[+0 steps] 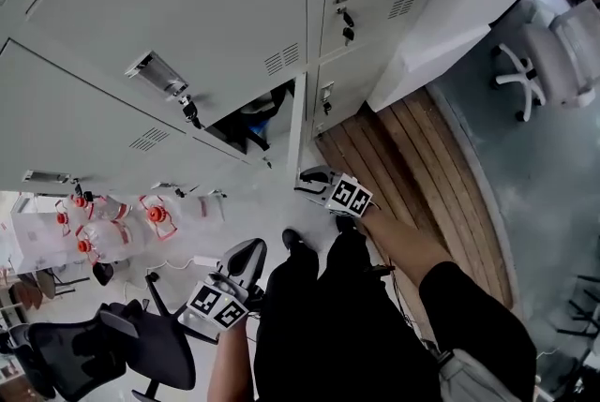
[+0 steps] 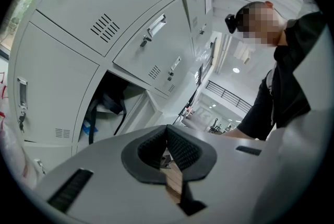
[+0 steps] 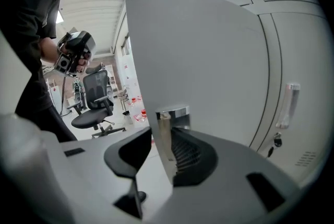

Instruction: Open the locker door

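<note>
Head view: the locker door is standing swung out, edge-on to the grey locker bank, with a dark open compartment showing behind it. The right gripper is sitting at the door's outer edge, and the left gripper is hanging well apart, near a black office chair. Left gripper view: its pads are meeting at the tips, holding nothing, and a dark bag is lying inside the compartment. Right gripper view: the jaws are clamping the door's free edge, just beside the chrome handle
</note>
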